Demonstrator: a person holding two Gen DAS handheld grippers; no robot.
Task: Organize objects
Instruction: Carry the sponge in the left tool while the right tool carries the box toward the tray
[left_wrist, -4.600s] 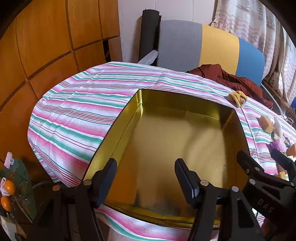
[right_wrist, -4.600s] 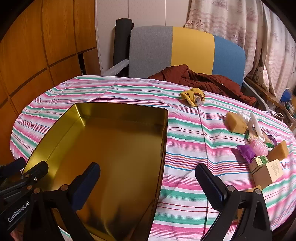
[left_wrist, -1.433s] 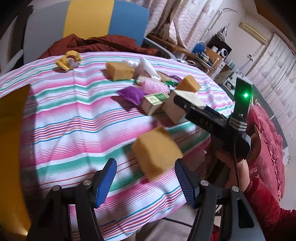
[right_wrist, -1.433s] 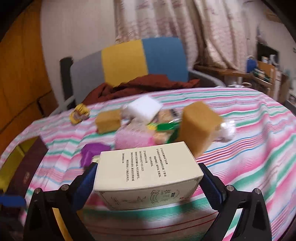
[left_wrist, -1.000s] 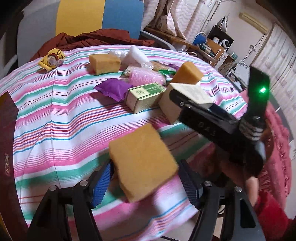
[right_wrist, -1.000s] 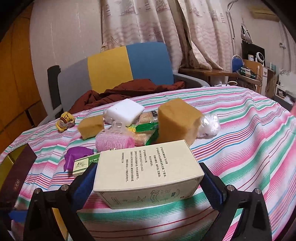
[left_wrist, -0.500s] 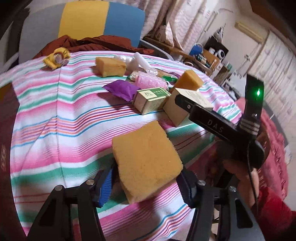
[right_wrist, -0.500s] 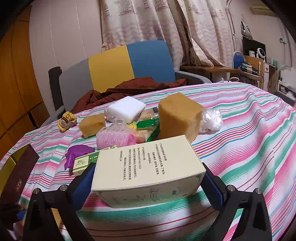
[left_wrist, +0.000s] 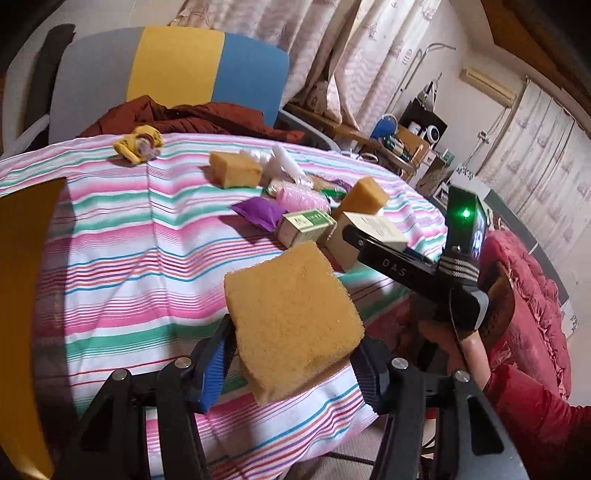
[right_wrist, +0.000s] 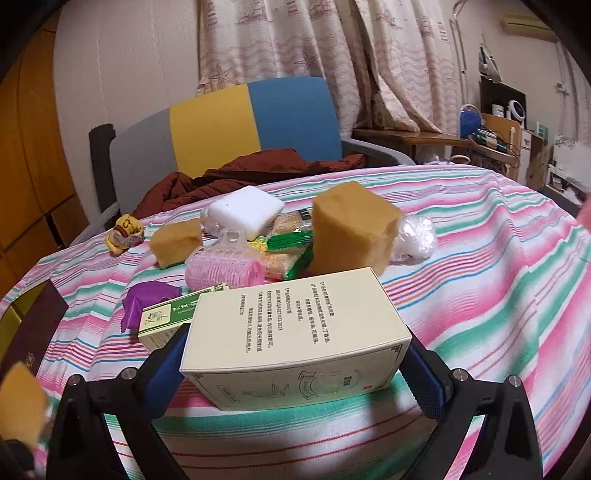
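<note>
Left wrist view: a yellow sponge block (left_wrist: 291, 321) is gripped between the blue pads of the left gripper (left_wrist: 293, 363), jaws roughly half closed and pressed into the foam, the block raised above the striped tablecloth (left_wrist: 122, 258). A gold tin (left_wrist: 22, 295) is seen at 9 o'clock. Right wrist view: a cream carton (right_wrist: 295, 339) is clamped between the widely spread pads of the right gripper (right_wrist: 295, 373), low over the cloth. Listed at 12 o'clock beyond the carton: a second sponge (right_wrist: 351, 229), a pink roller (right_wrist: 221, 269), a green box (right_wrist: 166, 321), a purple pouch (right_wrist: 147, 299).
</note>
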